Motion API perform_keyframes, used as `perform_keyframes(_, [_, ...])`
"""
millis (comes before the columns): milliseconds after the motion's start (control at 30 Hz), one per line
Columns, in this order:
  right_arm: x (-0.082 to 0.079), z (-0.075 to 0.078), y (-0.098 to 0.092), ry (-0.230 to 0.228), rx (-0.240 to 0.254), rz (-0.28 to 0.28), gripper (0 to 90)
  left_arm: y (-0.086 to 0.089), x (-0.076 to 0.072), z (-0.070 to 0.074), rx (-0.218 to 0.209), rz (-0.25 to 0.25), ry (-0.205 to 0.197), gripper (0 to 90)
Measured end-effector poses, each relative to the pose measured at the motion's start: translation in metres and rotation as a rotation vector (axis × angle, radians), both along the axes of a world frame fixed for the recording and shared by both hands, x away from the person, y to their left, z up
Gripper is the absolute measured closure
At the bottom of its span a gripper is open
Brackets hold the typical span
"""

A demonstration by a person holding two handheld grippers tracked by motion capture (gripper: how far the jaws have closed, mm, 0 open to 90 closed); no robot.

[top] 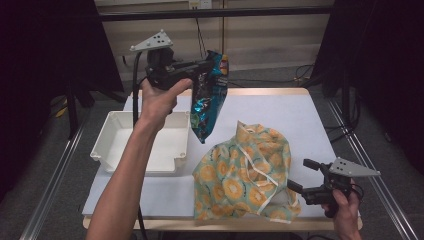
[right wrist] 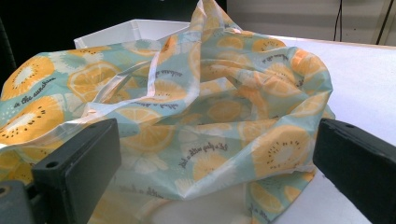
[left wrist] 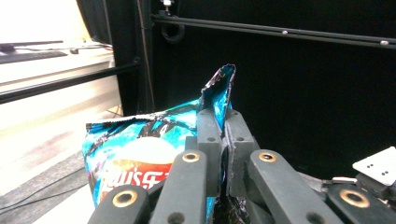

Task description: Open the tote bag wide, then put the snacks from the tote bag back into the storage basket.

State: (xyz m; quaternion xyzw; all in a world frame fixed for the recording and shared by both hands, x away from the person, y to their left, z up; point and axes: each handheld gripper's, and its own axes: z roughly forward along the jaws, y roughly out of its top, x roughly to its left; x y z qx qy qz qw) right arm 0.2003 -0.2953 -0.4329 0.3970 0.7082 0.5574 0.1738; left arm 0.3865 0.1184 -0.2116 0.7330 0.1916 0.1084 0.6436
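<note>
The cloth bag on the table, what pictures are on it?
Orange and kiwi slices on pale green, seen best in the right gripper view: the cloth bag.

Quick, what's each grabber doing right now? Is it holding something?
Left gripper: shut on the chip bag, held up above the table.
Right gripper: open, holding nothing, beside the fruit-print bag.
</note>
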Motion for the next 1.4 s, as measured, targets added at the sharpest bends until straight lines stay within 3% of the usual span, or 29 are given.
perform_keyframes(567, [-0.002,0.000,-0.001,-0.002,0.005,-0.011,0.4,0.056,0.001,-0.010,0.010,0.113,0.020,87.6])
perform_keyframes(800, [-0.002,-0.002,0.000,0.004,0.005,-0.007,0.3,0.078,0.002,-0.021,0.016,0.177,0.054,87.5])
perform_keyframes(1000, [-0.002,-0.002,0.001,-0.006,0.004,-0.001,0.4,0.091,0.003,-0.026,0.028,0.210,0.054,87.5])
perform_keyframes(1167, [-0.002,-0.002,0.000,-0.003,0.001,0.002,0.2,0.101,0.007,-0.029,0.065,0.281,0.065,87.5])
perform_keyframes(1400, [-0.003,-0.001,-0.001,-0.001,0.011,-0.003,0.4,0.118,0.010,-0.035,0.060,0.358,0.069,87.6])
